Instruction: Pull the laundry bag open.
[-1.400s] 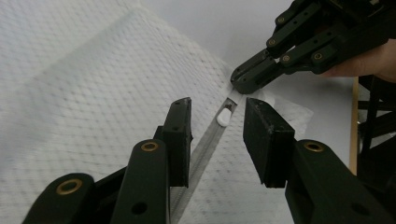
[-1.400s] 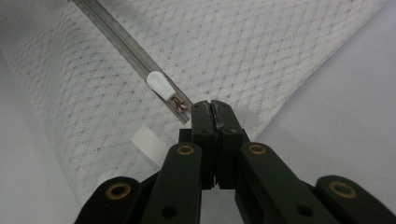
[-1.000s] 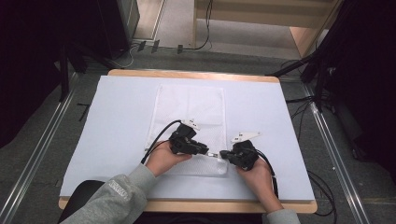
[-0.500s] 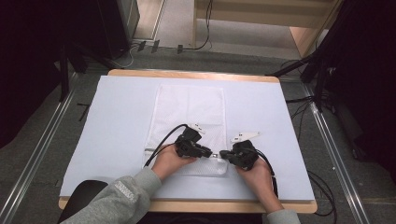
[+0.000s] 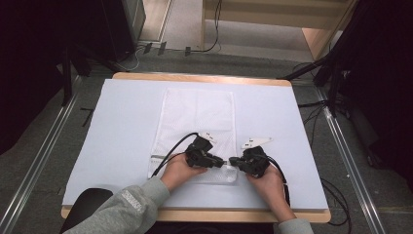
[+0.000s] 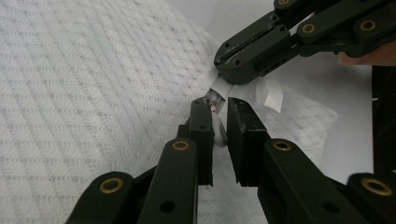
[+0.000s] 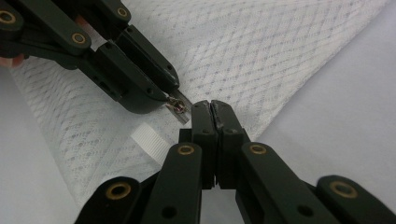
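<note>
Your left gripper (image 6: 218,116), jaws slightly parted around what seems the small metal zipper pull (image 6: 214,105), faces your clamped right gripper (image 7: 211,108) pinching the white mesh laundry bag's (image 5: 197,117) near-right corner.

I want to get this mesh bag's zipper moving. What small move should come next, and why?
Probably close the left claw fully on the zipper pull: the pull sits between its slightly parted jaws, while the right claw is shut on the mesh bag fabric beside it, bracing it.
</note>
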A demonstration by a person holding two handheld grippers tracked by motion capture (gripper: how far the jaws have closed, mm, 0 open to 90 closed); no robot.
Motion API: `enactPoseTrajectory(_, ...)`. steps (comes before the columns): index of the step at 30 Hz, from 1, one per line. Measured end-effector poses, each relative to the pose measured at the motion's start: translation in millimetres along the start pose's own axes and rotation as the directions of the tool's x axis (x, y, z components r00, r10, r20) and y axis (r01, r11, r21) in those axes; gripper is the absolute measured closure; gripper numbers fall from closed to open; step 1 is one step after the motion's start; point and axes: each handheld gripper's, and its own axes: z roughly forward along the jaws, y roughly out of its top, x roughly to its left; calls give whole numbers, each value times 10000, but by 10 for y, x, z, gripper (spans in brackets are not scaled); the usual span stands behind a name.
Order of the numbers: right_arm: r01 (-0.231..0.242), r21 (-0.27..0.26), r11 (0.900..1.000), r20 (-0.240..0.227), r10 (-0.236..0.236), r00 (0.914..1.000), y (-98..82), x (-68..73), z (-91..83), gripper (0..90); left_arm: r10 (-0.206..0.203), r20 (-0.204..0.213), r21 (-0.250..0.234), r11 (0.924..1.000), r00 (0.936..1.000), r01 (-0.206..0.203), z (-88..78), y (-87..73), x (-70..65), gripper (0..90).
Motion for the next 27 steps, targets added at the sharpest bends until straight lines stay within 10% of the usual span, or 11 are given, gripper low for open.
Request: enactPoseTrajectory(27,637,-62,9979,265,-635,9976,-12,32,3,900,-242,394,336,9992,9989,229,-4,75,66,881)
